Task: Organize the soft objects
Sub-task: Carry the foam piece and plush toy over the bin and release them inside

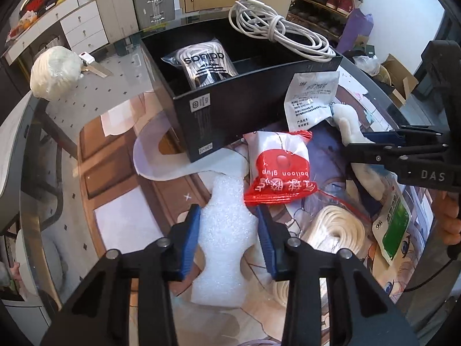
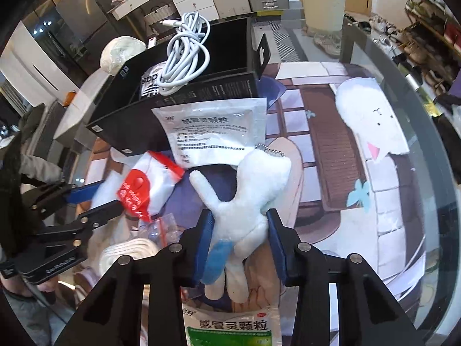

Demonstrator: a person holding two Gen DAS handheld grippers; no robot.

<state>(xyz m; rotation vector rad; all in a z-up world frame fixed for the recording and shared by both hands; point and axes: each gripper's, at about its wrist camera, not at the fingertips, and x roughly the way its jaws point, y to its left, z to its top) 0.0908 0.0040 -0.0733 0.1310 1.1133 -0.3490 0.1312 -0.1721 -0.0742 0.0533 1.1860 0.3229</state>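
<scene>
1. White plush toy point(image 2: 247, 201) sits between the blue pads of the right gripper point(image 2: 239, 245); the fingers are moderately spread on either side of it, and whether they press it I cannot tell.
2. Left gripper point(image 1: 229, 239) is spread wide and holds nothing; a white foam sheet point(image 1: 224, 245) lies between its fingers.
3. Just ahead of its right fingertip lies a red-and-white packet point(image 1: 278, 170) reading "balloon glup".
4. Beyond that stands the black box point(image 1: 230, 109), its near wall facing the left gripper; inside is a bag point(image 1: 203, 65) with Adidas lettering.
5. A white cable point(image 1: 276, 33) rests on the box's far rim.
6. A white sachet point(image 2: 216, 132) printed "感冒灵颗粒" leans against the box ahead of the right gripper; open tabletop lies to that gripper's right.
</scene>
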